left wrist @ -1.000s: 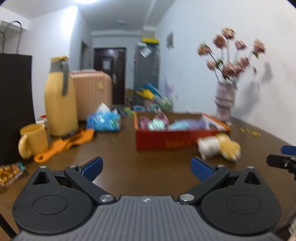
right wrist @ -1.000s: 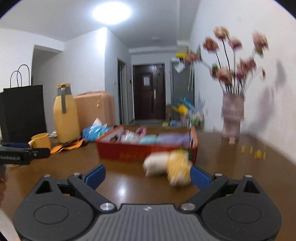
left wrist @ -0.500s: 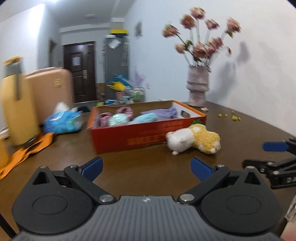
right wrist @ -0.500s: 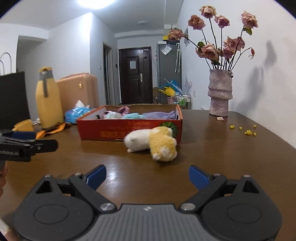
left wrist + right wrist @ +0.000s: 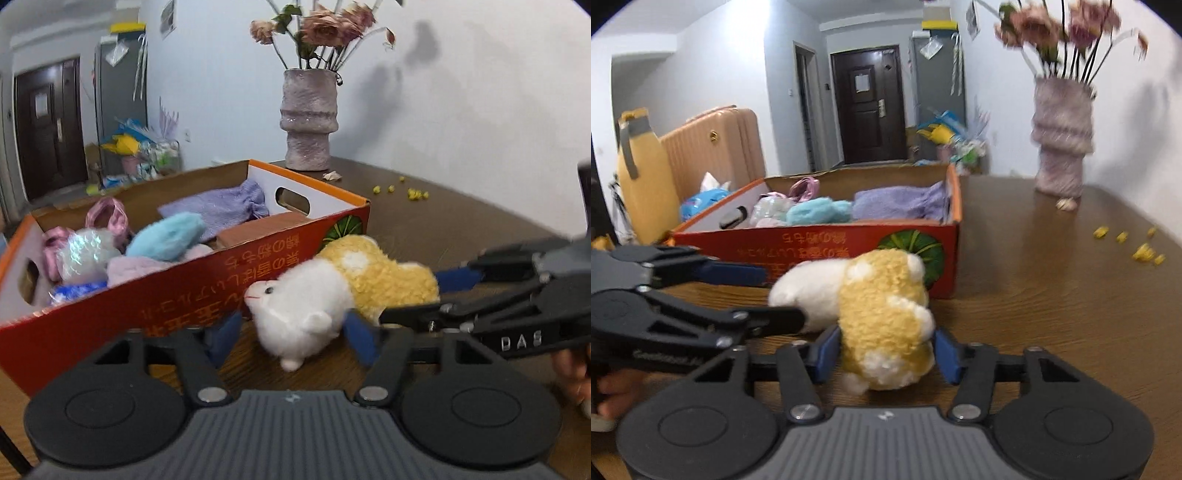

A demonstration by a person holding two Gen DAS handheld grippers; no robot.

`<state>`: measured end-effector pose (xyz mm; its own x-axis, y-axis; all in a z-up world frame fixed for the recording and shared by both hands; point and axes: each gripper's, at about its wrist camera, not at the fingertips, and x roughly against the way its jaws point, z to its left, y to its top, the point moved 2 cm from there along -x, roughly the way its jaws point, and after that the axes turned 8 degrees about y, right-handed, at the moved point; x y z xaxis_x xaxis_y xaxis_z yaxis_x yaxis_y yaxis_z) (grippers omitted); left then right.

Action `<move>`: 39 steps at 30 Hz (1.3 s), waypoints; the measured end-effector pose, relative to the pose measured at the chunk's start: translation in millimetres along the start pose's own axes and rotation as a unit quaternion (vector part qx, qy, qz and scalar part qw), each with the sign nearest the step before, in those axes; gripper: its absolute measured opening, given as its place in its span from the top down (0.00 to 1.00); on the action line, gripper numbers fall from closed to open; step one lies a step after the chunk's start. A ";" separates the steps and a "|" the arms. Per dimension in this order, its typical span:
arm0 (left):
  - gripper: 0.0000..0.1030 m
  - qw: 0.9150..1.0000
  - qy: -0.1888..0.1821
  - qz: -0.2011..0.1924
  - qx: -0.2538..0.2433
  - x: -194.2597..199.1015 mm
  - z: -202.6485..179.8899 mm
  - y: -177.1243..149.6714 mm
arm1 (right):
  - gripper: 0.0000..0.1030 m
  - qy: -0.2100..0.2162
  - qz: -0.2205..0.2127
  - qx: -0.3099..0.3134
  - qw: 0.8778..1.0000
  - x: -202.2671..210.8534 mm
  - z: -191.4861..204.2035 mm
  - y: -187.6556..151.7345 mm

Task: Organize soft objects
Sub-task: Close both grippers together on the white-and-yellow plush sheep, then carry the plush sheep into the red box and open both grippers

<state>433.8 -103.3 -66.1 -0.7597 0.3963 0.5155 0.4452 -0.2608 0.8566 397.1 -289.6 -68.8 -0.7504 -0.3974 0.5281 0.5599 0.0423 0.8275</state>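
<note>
Table (image 5: 1052, 295): wooden, carries the red box (image 5: 184, 295) of soft things.
Plush toy (image 5: 332, 288): lies against the box's front, not yet in.
Left gripper (image 5: 291, 332): you've been closing; it pinches the white end.
Right gripper (image 5: 886, 350): likewise closing, it clamps the yellow end for a two-handed lift.

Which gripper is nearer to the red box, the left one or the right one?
Left. The left gripper, around the plush toy's white end, nearly touches the red box; the right gripper holds the yellow end, farther away.
</note>
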 end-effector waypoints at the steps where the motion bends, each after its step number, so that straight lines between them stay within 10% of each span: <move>1: 0.59 1.000 -0.010 0.005 0.016 -1.0 4.0 -0.7 | 0.54 0.001 0.001 0.006 1.000 0.6 2.8 -0.8; 11: 0.58 0.998 -0.017 -0.021 0.059 111.6 -1.6 -49.7 | 0.56 0.114 0.008 -0.045 0.992 63.8 39.1 -47.9; 17: 0.32 0.996 0.001 -0.027 0.087 176.1 -9.2 -97.6 | 0.56 0.167 0.017 -0.026 0.986 90.9 78.3 -76.0; 23: 0.54 0.996 0.022 -0.031 0.080 195.3 -16.7 -105.4 | 0.56 0.181 0.034 -0.044 0.982 102.6 88.0 -76.2; 39: 0.60 0.992 -0.007 -0.078 0.099 200.7 -14.7 -56.8 | 0.56 0.144 -0.042 -0.033 0.988 140.1 86.7 -35.2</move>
<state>249.0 -21.9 -11.6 -0.8207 0.4299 0.3763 0.4086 -0.0186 0.9125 241.8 -267.2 -7.4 -0.6694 -0.6418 0.3741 0.5292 -0.0586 0.8465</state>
